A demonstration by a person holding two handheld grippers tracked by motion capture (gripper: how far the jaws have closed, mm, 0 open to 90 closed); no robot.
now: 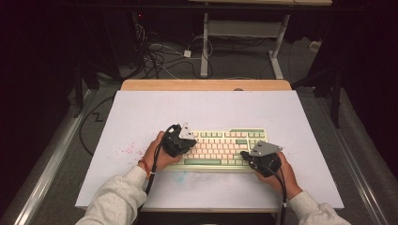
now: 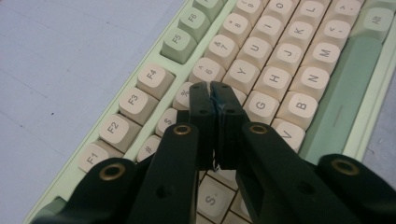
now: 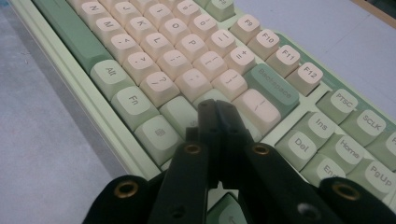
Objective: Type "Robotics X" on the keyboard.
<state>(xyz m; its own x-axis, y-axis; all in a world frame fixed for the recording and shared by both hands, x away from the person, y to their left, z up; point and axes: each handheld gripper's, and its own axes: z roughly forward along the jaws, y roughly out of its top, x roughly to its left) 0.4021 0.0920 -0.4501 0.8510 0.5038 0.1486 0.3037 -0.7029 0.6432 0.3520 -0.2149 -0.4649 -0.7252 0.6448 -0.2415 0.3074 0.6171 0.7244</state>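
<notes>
Both pairs of jaws are pinched together holding nothing, so I use each gripper, left (image 2: 211, 88) and right (image 3: 215, 106), as one blunt tip for poking keyboard (image 1: 220, 149) keys.

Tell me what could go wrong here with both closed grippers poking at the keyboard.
The left gripper has its jaws shut over tightly packed beige keys; the tip looks as wide as a key, so it may press two at once. The right gripper hangs low at the edge of the green Backspace key, so a slip might hit it. The pale green and beige keyboard lies loose on the white tabletop and might slide under a push.
</notes>
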